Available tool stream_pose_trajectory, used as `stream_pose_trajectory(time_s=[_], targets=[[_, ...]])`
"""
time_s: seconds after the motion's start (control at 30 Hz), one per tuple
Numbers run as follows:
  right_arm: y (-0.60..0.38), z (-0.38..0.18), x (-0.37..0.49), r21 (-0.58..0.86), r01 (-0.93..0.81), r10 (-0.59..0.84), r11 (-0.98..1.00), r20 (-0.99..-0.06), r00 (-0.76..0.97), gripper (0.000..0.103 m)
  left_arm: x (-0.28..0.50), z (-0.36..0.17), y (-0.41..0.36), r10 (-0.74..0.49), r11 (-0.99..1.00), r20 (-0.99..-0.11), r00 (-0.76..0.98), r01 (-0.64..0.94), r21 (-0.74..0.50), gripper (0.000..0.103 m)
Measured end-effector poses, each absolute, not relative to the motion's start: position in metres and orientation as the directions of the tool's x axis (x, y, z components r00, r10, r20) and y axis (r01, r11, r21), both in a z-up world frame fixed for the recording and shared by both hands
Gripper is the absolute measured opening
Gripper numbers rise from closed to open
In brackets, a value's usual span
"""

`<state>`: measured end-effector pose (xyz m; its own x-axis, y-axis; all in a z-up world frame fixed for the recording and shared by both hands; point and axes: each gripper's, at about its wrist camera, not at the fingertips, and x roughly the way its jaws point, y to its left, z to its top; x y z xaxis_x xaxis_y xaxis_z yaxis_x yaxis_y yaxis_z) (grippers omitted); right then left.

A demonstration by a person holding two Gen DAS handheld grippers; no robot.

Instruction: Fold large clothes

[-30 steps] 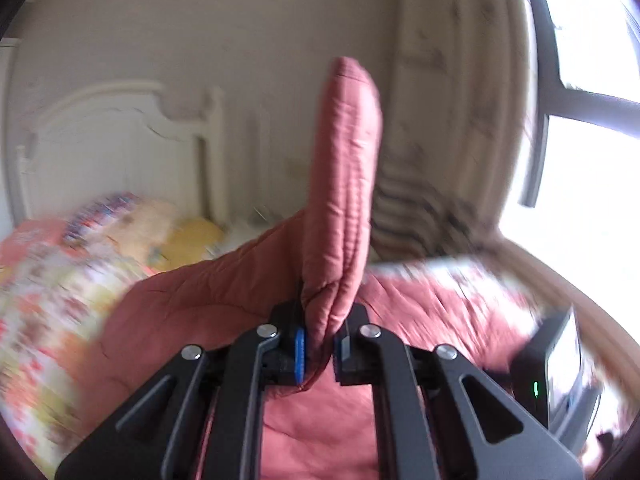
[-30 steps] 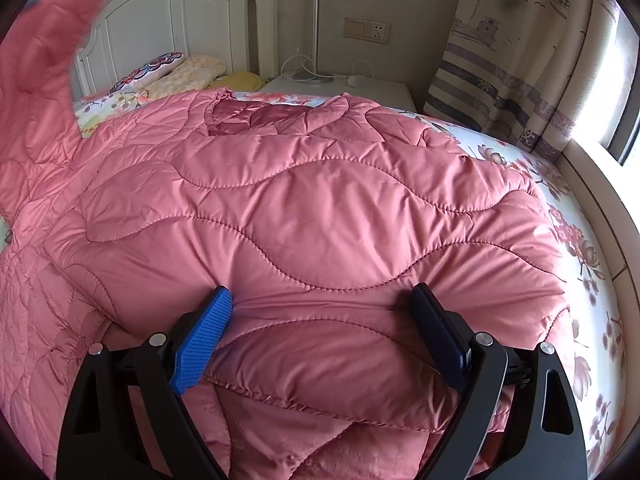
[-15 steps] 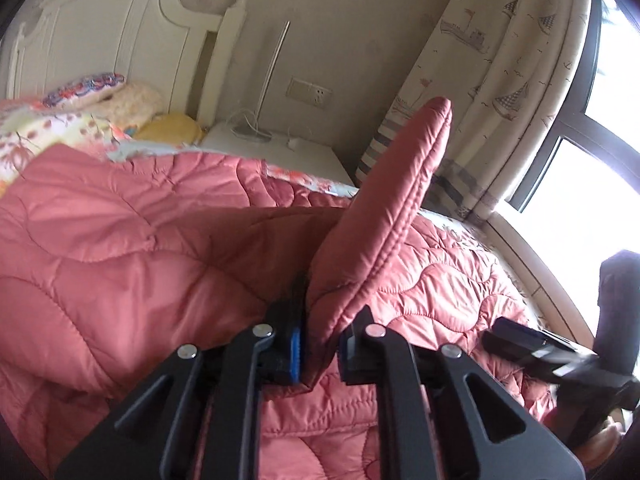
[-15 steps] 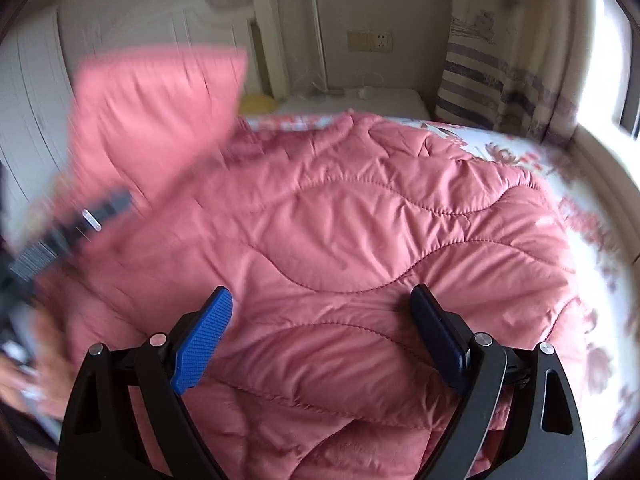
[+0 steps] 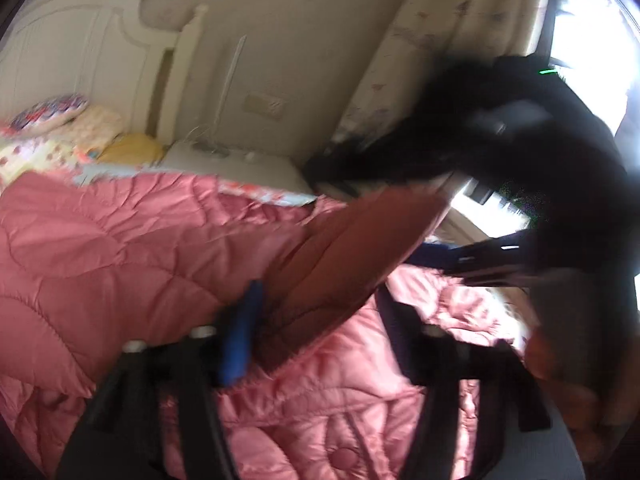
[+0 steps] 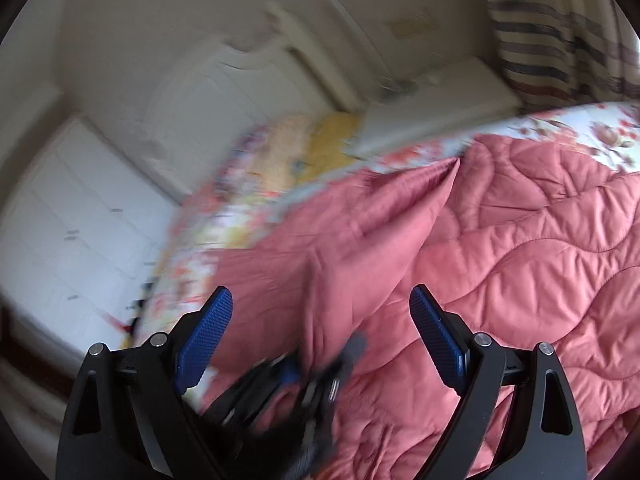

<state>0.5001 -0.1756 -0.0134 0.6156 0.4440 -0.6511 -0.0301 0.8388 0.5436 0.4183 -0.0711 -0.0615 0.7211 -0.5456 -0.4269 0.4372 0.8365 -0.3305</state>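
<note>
Pink quilted coat (image 5: 120,264) fills the lower left and centre of the left wrist view, spread over a floral bed sheet (image 5: 264,196); in the right wrist view it takes the centre and whole right side. Left gripper (image 5: 316,332) at bottom centre of its own view, jaws opening, a raised fold of the coat (image 5: 344,256) between them, leaning toward the upper right; the blue pad (image 5: 240,340) sits just beside the fold's left face, the dark right finger stands clear of it, so the pads no longer press. Heavy blur on this frame. Right gripper (image 6: 322,320) at bottom of its own view, jaws wide apart, blue pads (image 6: 204,336) clear of the cloth, nothing clamped; coat lies under and beyond them. Same gripper shows as a black smeared shape in the right and upper right of the left wrist view, a hand (image 5: 576,384) under it at lower right. The left gripper shows blurred between the right fingers at lower centre of the right wrist view, at the foot of the coat's fold. White headboard (image 5: 76,52) upper left, pillows (image 5: 68,120) left, white nightstand (image 5: 236,164) centre, patterned curtain (image 5: 452,28) upper right, bright window (image 5: 596,32) at far right. Right wrist view: sheet across upper right, striped curtain in the top right corner, white cabinet (image 6: 72,232) at left.
</note>
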Motion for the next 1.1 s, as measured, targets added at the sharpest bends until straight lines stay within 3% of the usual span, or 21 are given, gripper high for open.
stream_pose_trajectory(time_s=[0.03, 0.07, 0.1, 0.13, 0.17, 0.27, 0.33, 0.4, 0.5, 0.57, 0.63, 0.77, 0.9, 0.93, 1.0, 1.1], targets=[[-0.174, -0.018, 0.507, 0.514, 0.009, 0.404, 0.858, -0.685, 0.606, 0.085, 0.413, -0.059, -0.071, -0.542, 0.839, -0.411, 0.733, 0.442, -0.319, 0.074], [-0.174, -0.021, 0.508, 0.499, 0.022, 0.387, 0.866, -0.698, 0.603, 0.06, 0.41, -0.057, -0.07, -0.553, 0.831, -0.393, 0.735, 0.453, -0.323, 0.081], [-0.177, -0.027, 0.507, 0.48, 0.033, 0.366, 0.876, -0.709, 0.602, 0.047, 0.408, -0.056, -0.068, -0.561, 0.825, -0.38, 0.736, 0.458, -0.331, 0.083], [-0.179, -0.031, 0.504, 0.48, 0.037, 0.363, 0.876, -0.71, 0.604, 0.028, 0.408, -0.055, -0.067, -0.565, 0.821, -0.374, 0.735, 0.459, -0.339, 0.083], [-0.185, -0.036, 0.5, 0.494, 0.032, 0.374, 0.869, -0.697, 0.612, 0.02, 0.407, -0.054, -0.066, -0.571, 0.816, -0.365, 0.735, 0.46, -0.351, 0.083], [-0.207, -0.049, 0.488, 0.535, 0.014, 0.406, 0.845, -0.657, 0.635, 0.015, 0.397, -0.043, -0.052, -0.488, 0.854, -0.285, 0.825, 0.385, -0.349, 0.084], [-0.222, -0.051, 0.481, 0.568, 0.002, 0.432, 0.823, -0.628, 0.648, 0.014, 0.387, -0.035, -0.028, -0.362, 0.884, -0.186, 0.913, 0.274, -0.378, 0.091], [-0.231, -0.042, 0.476, 0.581, -0.012, 0.434, 0.814, -0.595, 0.676, 0.013, 0.385, -0.037, 0.007, -0.228, 0.859, -0.14, 0.963, 0.131, -0.494, 0.099], [-0.233, -0.013, 0.459, 0.571, -0.079, 0.438, 0.817, -0.525, 0.729, 0.013, 0.392, -0.051, 0.045, -0.111, 0.778, -0.203, 0.973, -0.042, -0.627, 0.099], [-0.236, 0.005, 0.443, 0.51, -0.091, 0.385, 0.855, -0.509, 0.77, 0.013, 0.398, -0.061, 0.061, -0.03, 0.735, -0.288, 0.957, -0.174, -0.655, 0.099], [-0.241, 0.006, 0.437, 0.491, -0.081, 0.364, 0.867, -0.515, 0.776, 0.013, 0.401, -0.064, 0.065, -0.021, 0.72, -0.315, 0.949, -0.205, -0.663, 0.099], [-0.264, -0.04, 0.438, 0.504, 0.025, 0.334, 0.863, -0.607, 0.722, 0.013, 0.408, -0.05, 0.029, -0.083, 0.84, -0.315, 0.946, -0.103, -0.532, 0.1], [-0.284, -0.089, 0.441, 0.533, 0.117, 0.328, 0.838, -0.664, 0.672, 0.013, 0.435, -0.056, -0.042, -0.133, 0.975, -0.486, 0.864, 0.027, -0.22, 0.101], [-0.289, -0.092, 0.439, 0.556, 0.123, 0.341, 0.822, -0.654, 0.676, 0.014, 0.446, -0.062, -0.058, -0.161, 0.983, -0.559, 0.814, 0.081, -0.166, 0.1], [-0.295, -0.091, 0.439, 0.59, 0.125, 0.367, 0.798, -0.64, 0.675, 0.019, 0.455, -0.072, -0.068, -0.187, 0.982, -0.622, 0.76, 0.122, -0.146, 0.101], [-0.301, -0.074, 0.427, 0.557, 0.186, 0.284, 0.809, -0.648, 0.707, 0.052, 0.458, -0.075, -0.06, -0.209, 0.974, -0.628, 0.75, 0.102, -0.203, 0.101]])
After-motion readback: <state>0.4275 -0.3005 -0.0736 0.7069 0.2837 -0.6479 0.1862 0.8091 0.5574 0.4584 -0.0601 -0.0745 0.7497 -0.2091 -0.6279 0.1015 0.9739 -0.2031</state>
